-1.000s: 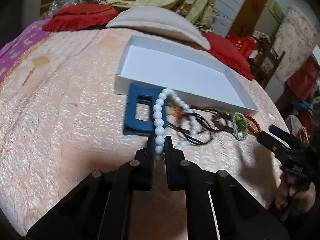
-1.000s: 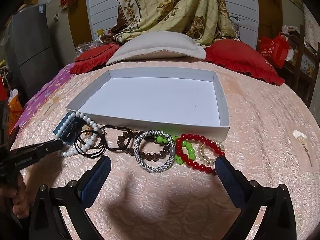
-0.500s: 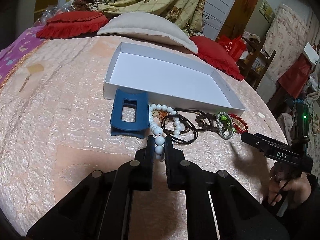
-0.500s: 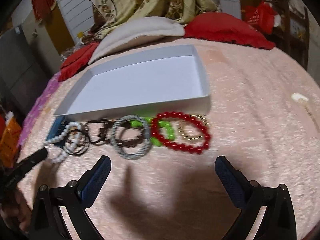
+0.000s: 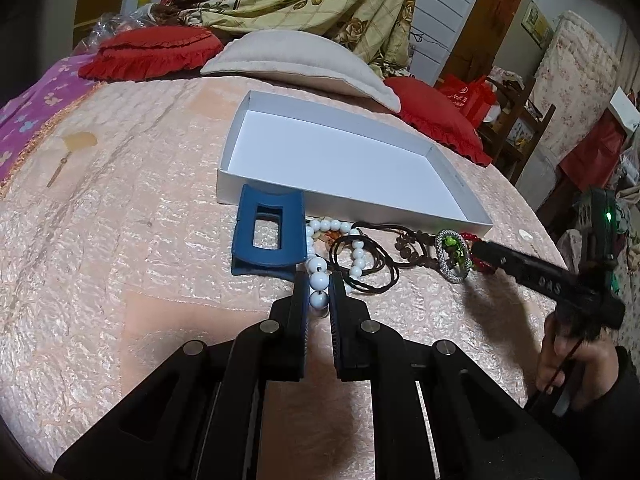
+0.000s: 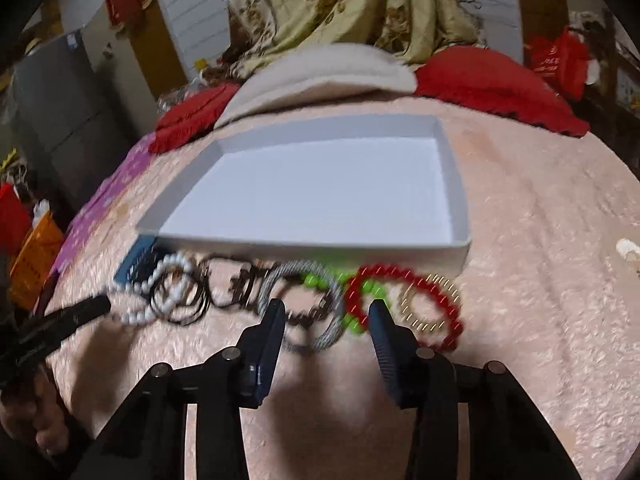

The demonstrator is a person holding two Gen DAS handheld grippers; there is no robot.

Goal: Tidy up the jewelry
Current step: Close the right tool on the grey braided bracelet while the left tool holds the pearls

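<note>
An empty white box (image 5: 344, 152) lies on the pink bedspread; it also shows in the right wrist view (image 6: 320, 188). A row of jewelry lies along its near wall. My left gripper (image 5: 319, 288) is shut on the white bead bracelet (image 5: 320, 276), beside a blue hair claw (image 5: 268, 236) and black cords (image 5: 368, 264). My right gripper (image 6: 326, 312) is open, its jaws either side of the grey woven bangle (image 6: 308, 308), with green beads (image 6: 360, 292) and a red bead bracelet (image 6: 404, 304) just to the right. The right wrist view is blurred.
Red cushions (image 5: 156, 52) and a beige pillow (image 5: 296, 60) lie behind the box. A purple cloth (image 5: 28, 116) is at the far left. A small white object (image 6: 626, 248) lies on the bedspread at the right. Furniture stands beyond the bed's right edge.
My right gripper has moved down and forward onto the jewelry row and its jaws have narrowed around the grey bangle. My left gripper stays shut on the white beads, which have dropped lower.
</note>
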